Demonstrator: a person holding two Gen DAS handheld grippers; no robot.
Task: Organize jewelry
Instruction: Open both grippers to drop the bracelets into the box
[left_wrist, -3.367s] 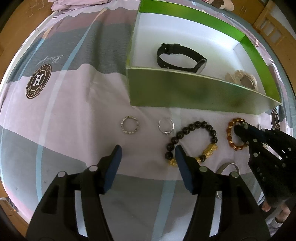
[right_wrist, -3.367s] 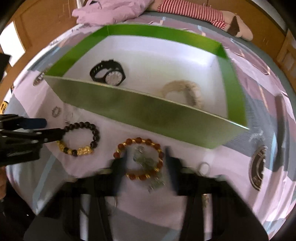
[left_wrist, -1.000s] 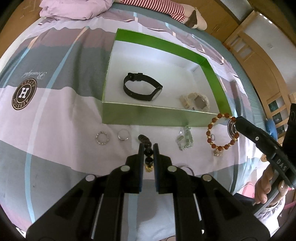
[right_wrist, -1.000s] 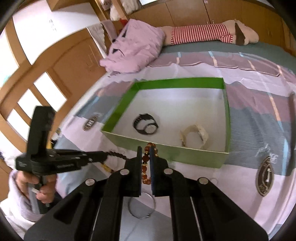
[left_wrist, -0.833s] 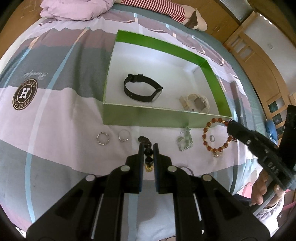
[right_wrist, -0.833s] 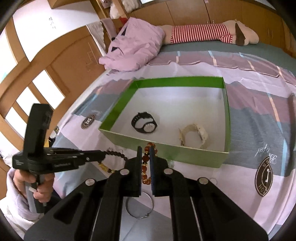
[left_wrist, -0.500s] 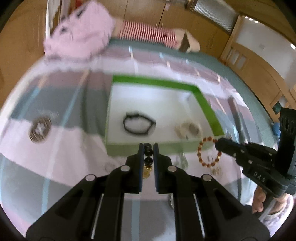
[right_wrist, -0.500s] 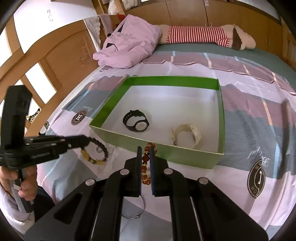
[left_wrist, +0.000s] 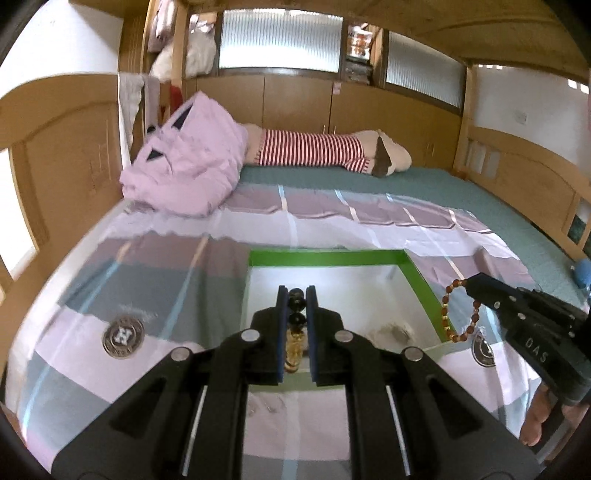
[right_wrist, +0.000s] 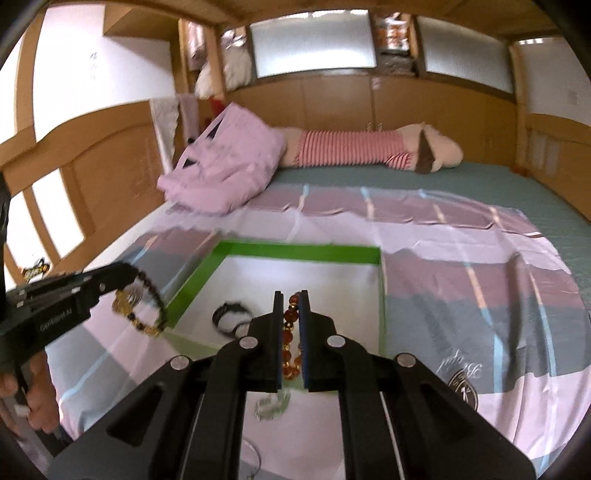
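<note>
– What's nearest?
– The left gripper clamps the black bracelet; the right gripper clamps the amber bracelet, both above the green box.
– Inside the box?
– Only the right view shows the black watch; the pink bundle lies far beyond.

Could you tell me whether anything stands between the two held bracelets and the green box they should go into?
Nothing visible does. The left tongs hold the black bracelet and the right tongs hold the amber bracelet, both raised by the open green box. The black watch takes only part of its floor.
</note>
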